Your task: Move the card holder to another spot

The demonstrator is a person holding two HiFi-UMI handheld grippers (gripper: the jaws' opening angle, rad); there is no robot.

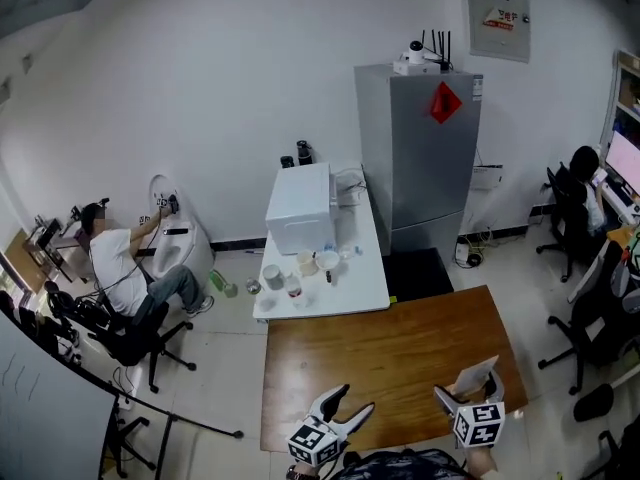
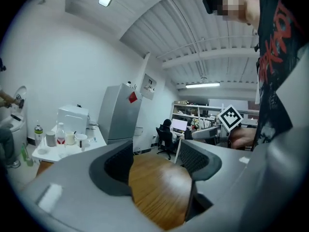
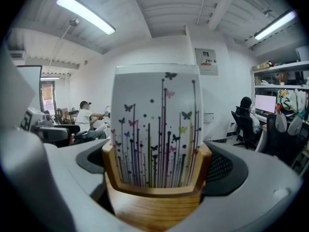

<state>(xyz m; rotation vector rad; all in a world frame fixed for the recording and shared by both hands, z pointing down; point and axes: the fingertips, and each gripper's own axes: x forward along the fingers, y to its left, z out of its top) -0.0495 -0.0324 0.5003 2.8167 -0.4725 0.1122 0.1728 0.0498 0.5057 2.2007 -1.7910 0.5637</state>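
The card holder (image 3: pixel 152 208) is a small wooden stand carrying a white card (image 3: pixel 157 124) printed with butterflies and thin stems. My right gripper (image 3: pixel 157 178) is shut on its wooden base, one jaw on each side. In the head view the card holder (image 1: pixel 477 376) is held by the right gripper (image 1: pixel 467 393) over the near right part of the brown wooden table (image 1: pixel 390 358). My left gripper (image 1: pixel 352 403) hovers over the table's near left edge. Its jaws stand apart with only bare tabletop between them, as the left gripper (image 2: pixel 159 168) view shows.
Behind the wooden table stands a white table (image 1: pixel 365 283) with cups, a bottle and a white box (image 1: pixel 300 208). A grey fridge (image 1: pixel 420 158) is at the back. A seated person (image 1: pixel 120 268) is at the left. Office chairs (image 1: pixel 590 318) and another person (image 1: pixel 580 183) are on the right.
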